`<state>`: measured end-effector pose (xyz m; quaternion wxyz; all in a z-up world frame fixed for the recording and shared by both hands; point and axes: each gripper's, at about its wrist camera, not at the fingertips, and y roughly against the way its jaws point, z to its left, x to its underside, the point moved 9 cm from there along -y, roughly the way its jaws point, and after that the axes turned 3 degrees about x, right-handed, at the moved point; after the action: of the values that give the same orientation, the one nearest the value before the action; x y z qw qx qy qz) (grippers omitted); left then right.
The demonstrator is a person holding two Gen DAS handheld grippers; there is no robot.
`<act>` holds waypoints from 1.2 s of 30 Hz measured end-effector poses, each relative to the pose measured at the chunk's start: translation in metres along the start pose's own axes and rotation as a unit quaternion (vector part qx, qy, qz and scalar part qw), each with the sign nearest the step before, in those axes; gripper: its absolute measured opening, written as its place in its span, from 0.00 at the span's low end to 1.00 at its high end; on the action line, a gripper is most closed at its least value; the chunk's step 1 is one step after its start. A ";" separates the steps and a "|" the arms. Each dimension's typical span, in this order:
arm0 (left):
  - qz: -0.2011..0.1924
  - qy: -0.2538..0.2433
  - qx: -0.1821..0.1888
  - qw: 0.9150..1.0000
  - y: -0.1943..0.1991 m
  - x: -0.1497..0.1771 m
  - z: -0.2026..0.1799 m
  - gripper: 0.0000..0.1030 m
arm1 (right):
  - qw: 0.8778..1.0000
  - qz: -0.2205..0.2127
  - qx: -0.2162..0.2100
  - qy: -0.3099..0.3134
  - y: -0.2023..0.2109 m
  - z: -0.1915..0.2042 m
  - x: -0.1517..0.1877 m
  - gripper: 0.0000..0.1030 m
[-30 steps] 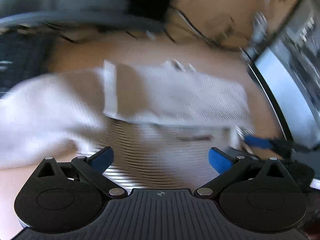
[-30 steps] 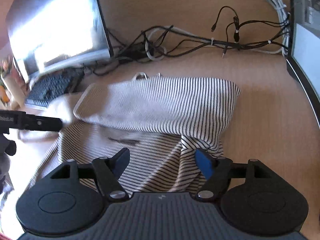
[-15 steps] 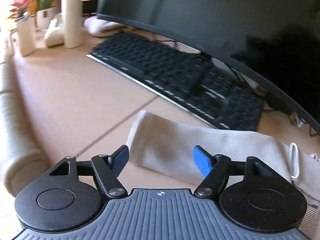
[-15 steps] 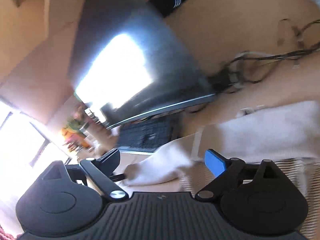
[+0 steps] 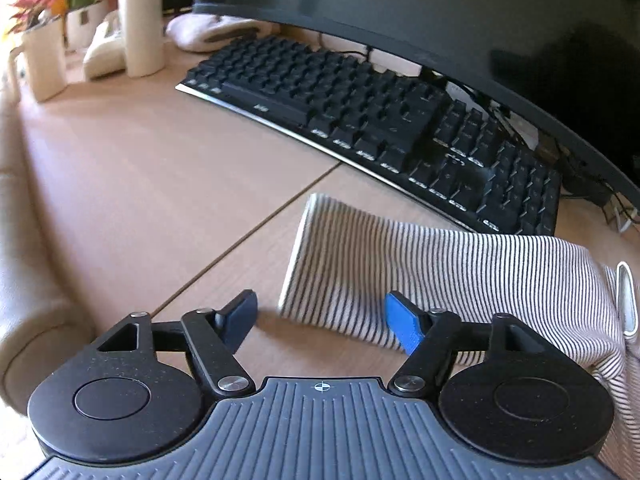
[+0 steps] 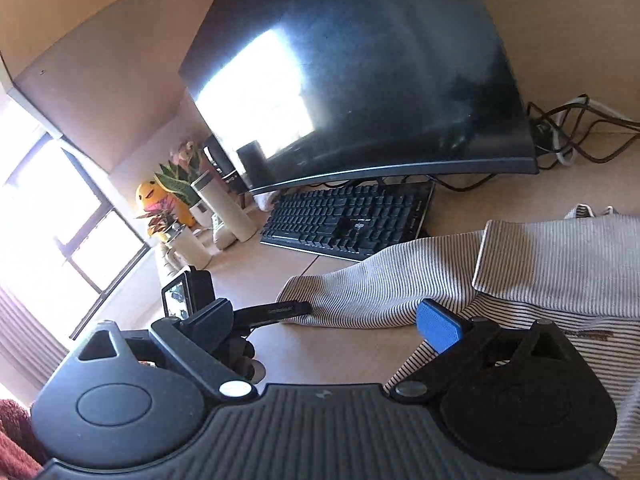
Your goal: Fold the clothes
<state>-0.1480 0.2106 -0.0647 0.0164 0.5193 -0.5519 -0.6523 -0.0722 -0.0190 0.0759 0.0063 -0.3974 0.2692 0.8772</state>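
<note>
Two claws, left claw (image 5: pixel 322 320) and right claw (image 6: pixel 326 322), both released; striped sleeve (image 5: pixel 400 264) cuff risks slipping or bunching if pinched shallowly on counter (image 5: pixel 160 184).

Cream, dark-striped knit garment (image 5: pixel 460 276): body cut off by the right edge in both wrist views. Its sleeve cuff is partly covered by the left gripper's blue fingertip (image 5: pixel 402 326). Small dark label (image 6: pixel 588 335) on the garment: lettering illegible. Black keyboard (image 5: pixel 380 128): far end hidden beneath the curved black monitor (image 5: pixel 440 12).
</note>
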 end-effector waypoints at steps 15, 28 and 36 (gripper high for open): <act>-0.116 -0.098 0.038 0.988 0.079 -0.061 -0.054 0.12 | 0.999 -0.036 0.037 -0.008 0.058 -0.017 0.013 0.98; -0.208 -0.175 0.105 0.957 0.179 -0.086 -0.216 0.03 | 0.997 -0.054 0.060 -0.021 0.124 -0.098 0.026 1.00; -0.228 -0.238 0.172 0.928 0.211 -0.080 -0.323 0.03 | 0.993 -0.050 0.086 -0.067 0.148 -0.148 0.051 1.00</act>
<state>-0.0032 -0.0517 0.1914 -0.3544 0.4550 -0.5103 -0.6380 -0.0380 -0.2267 0.0292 0.1019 -0.3487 0.3222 0.8742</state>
